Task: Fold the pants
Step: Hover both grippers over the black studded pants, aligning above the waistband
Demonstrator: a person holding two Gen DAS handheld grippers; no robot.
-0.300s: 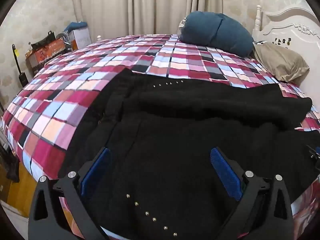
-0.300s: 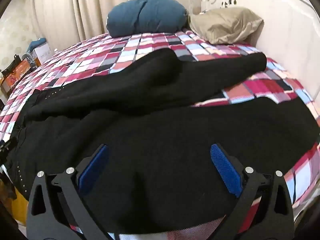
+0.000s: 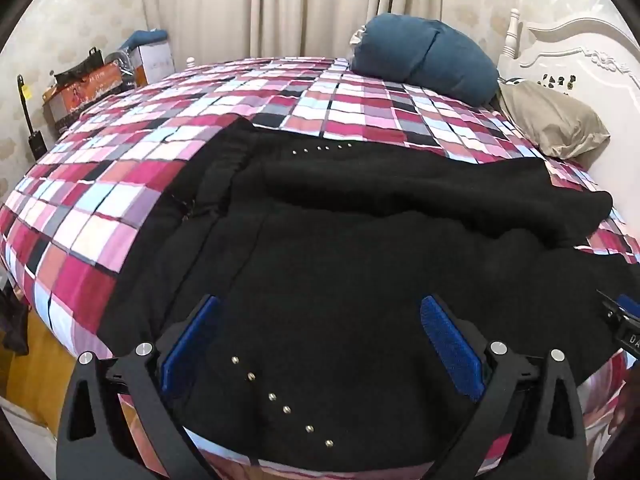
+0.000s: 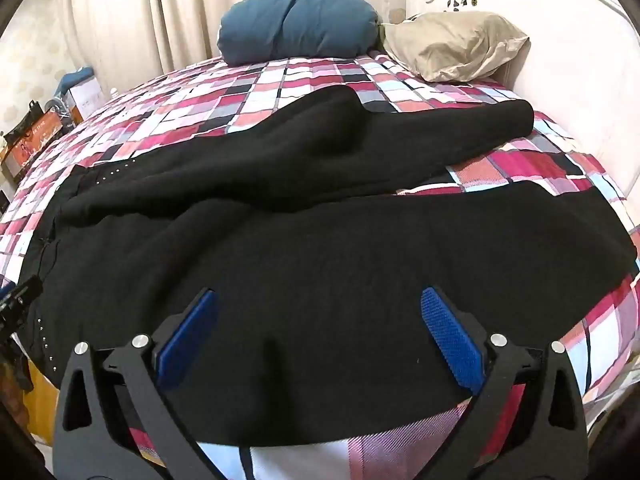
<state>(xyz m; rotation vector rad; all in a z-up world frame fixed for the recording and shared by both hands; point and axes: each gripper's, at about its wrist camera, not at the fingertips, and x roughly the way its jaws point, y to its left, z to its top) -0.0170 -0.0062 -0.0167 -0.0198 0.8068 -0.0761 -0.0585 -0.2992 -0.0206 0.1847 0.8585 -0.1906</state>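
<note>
Black pants [image 3: 360, 264] with small metal studs lie spread across the checked bedspread [image 3: 120, 184], waist to the left and legs to the right. One leg lies bunched and twisted over the other; in the right wrist view [image 4: 320, 248] the far leg ends near the headboard. My left gripper [image 3: 320, 344] is open just above the near waist part, by a row of studs. My right gripper [image 4: 320, 336] is open above the near leg's front edge. Neither holds cloth. The right gripper's tip shows at the left wrist view's right edge [image 3: 624, 320].
A blue pillow [image 3: 424, 60] and a tan pillow [image 3: 556, 124] lie at the bed's head by the white headboard [image 3: 580, 52]. Boxes [image 3: 84, 88] stand beside the bed's far left. Curtains hang behind. The bed's near edge and wooden floor [image 3: 36, 364] lie below my left gripper.
Both grippers have moved very slightly; the pants lie as before.
</note>
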